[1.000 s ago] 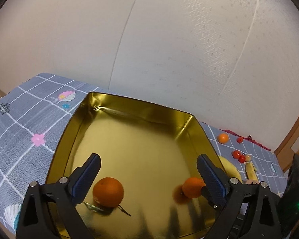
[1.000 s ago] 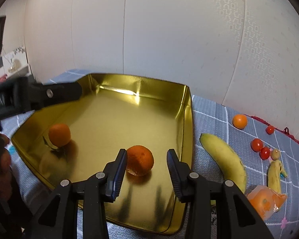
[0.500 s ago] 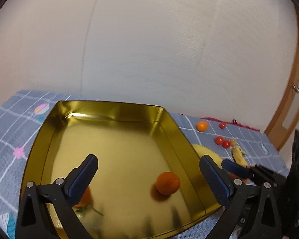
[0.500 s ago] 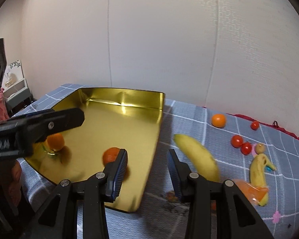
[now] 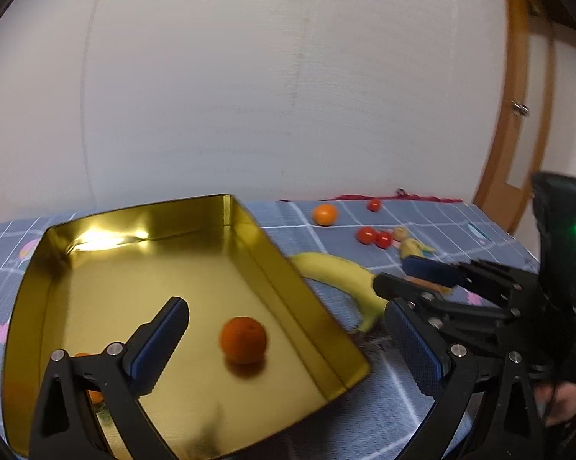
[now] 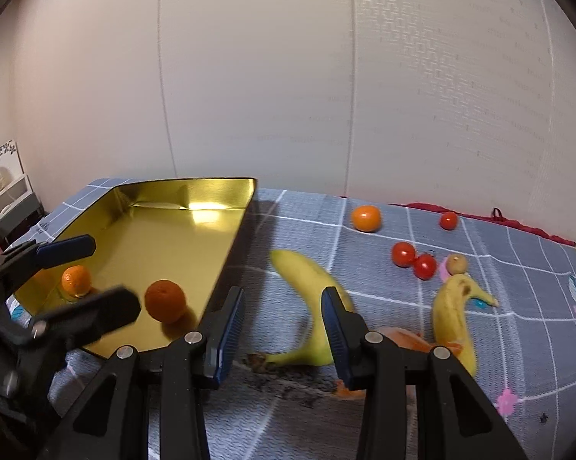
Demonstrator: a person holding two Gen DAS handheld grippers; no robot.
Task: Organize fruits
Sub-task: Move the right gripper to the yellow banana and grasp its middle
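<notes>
A grey-blue checked cloth [image 6: 364, 414] printed with small flowers covers the surface that carries everything; it may be a bed or a tabletop, and the views do not settle which. The gold metal tray [image 6: 234, 230] takes up the 9 o'clock side of the right wrist view, and two mandarins lie inside it: one mandarin [image 6: 165, 301] near the tray's near right wall, the other mandarin [image 6: 76, 279] at 9 o'clock of it, partly behind the left hand-held gripper [image 5: 288, 341]. That gripper hangs over the tray's near right corner with its jaws spread as wide as they go after opening a little further just now, and nothing sits between them. The right hand-held gripper [image 6: 284, 329] is partly open and empty, its fingers framing the cloth in front of the large banana [image 6: 310, 287], which lies just outside the tray at 3 o'clock of it. A smaller banana [image 6: 454, 314] lies at 3 o'clock of the large one, with an orange wrapper or peel [image 6: 402, 339] beside it. A third mandarin [image 6: 366, 218] rests on the cloth at 12 o'clock of the bananas. A pair of cherry tomatoes [image 6: 414, 260] touch each other, a single cherry tomato [image 6: 448, 220] sits farther back, and a small tan fruit [image 6: 456, 263] lies just beside the pair.
</notes>
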